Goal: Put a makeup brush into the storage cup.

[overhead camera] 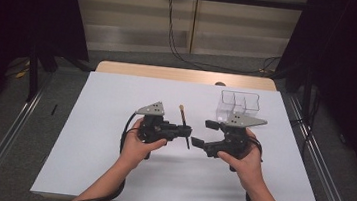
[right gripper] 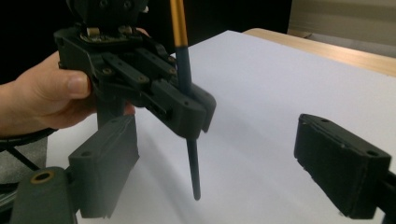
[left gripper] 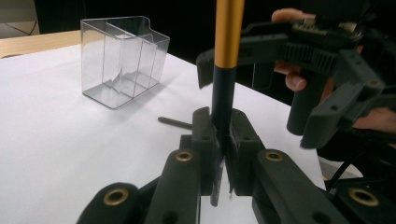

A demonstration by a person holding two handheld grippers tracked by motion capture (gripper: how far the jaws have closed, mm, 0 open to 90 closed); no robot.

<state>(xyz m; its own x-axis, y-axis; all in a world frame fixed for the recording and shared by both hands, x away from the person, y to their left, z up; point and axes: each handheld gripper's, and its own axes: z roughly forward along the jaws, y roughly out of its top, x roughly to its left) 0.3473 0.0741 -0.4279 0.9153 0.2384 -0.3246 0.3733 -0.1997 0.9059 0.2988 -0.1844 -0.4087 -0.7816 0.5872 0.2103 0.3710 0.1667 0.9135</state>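
Observation:
A slim brush (overhead camera: 183,119) with a dark handle and a gold upper part stands upright above the white table sheet (overhead camera: 109,163). My left gripper (overhead camera: 186,130) is shut on its dark handle. In the left gripper view the jaws (left gripper: 219,135) pinch the handle and the gold part (left gripper: 229,42) rises above them. My right gripper (overhead camera: 204,133) is open just to the right of the brush, not touching it. In the right gripper view its two pads (right gripper: 105,163) stand wide apart, and the brush's lower end (right gripper: 192,163) hangs between and beyond them, below the left gripper (right gripper: 187,107).
A clear plastic organizer (overhead camera: 238,106) with several compartments stands at the back right of the sheet; in the left gripper view the organizer (left gripper: 122,58) is at the upper left. A wooden table edge (overhead camera: 184,75) runs behind the sheet. Cables trail from both grippers toward the person.

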